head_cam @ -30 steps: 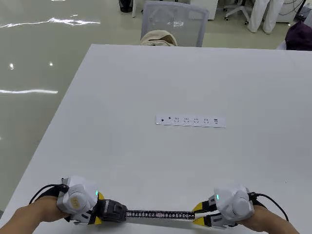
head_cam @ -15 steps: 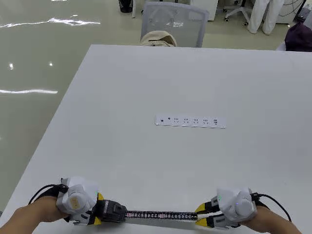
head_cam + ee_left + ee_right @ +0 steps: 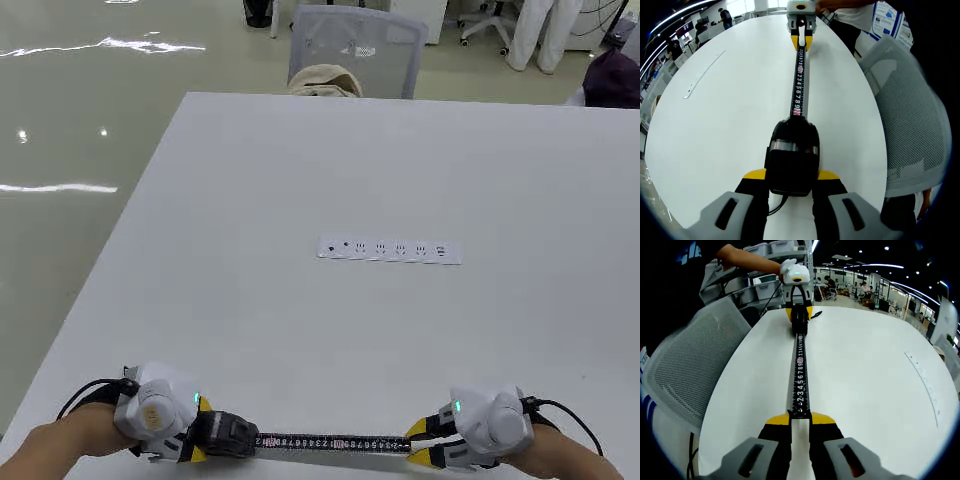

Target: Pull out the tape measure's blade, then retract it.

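Black tape measure case (image 3: 791,157) is clamped between the yellow-tipped jaws of the left gripper (image 3: 203,430), low over the near-left part of the white table (image 3: 400,160). Blade (image 3: 333,441) is pulled out and runs straight along the near edge from the case mouth to the right gripper (image 3: 414,443). Can't tell if the strip touches the tabletop. Right gripper's jaws are pinched tight on the blade's free end, with nothing but the strip between them. Grippers face each other on one line, roughly level, jaws pointing inward and well apart. Left hand (image 3: 80,430) wraps the rear of its gripper, forearm entering from the bottom-left corner. Right hand (image 3: 545,455) mirrors it from the bottom-right. A dark cable loops off the back of each gripper. Left gripper view: printed numbers run away from the case toward the other gripper, with a red mark just past the case mouth. Right gripper view: same line seen the other way, case and left gripper at the far end. White power strip (image 3: 390,249) lies flat mid-table, well apart from both. Grey mesh chair (image 3: 355,45) stands at the far edge.
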Demonstrator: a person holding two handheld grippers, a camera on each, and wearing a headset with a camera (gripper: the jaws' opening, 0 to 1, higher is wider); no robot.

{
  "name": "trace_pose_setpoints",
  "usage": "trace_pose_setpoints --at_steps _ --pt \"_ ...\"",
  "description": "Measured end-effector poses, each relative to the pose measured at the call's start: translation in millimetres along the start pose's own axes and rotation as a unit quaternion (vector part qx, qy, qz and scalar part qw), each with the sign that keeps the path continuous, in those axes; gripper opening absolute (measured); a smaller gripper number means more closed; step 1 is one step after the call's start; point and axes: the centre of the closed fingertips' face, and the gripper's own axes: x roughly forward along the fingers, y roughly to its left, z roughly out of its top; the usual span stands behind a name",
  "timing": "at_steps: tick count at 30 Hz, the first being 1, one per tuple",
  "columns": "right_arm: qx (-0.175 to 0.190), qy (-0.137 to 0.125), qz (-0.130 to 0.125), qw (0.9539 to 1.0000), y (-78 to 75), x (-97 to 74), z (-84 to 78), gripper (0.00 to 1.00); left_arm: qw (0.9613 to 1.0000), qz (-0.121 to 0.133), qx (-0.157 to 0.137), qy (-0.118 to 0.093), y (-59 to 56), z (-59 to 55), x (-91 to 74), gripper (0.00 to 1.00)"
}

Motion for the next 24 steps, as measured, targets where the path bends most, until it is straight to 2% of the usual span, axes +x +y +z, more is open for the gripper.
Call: trace_pose_setpoints --at_steps 15,24 --pt "0.005 0.007 -0.002 1.0000 -0.6 -4.2 -8.4 0.10 1.0000 0.000 0.000 -0.001 0.1 0.2 1.1 0.29" --pt "0.004 0.019 -0.004 0.9998 0.4 -2.4 -13.1 0.10 1.0000 -0.002 0.000 -0.001 -0.5 5.1 3.5 0.29"
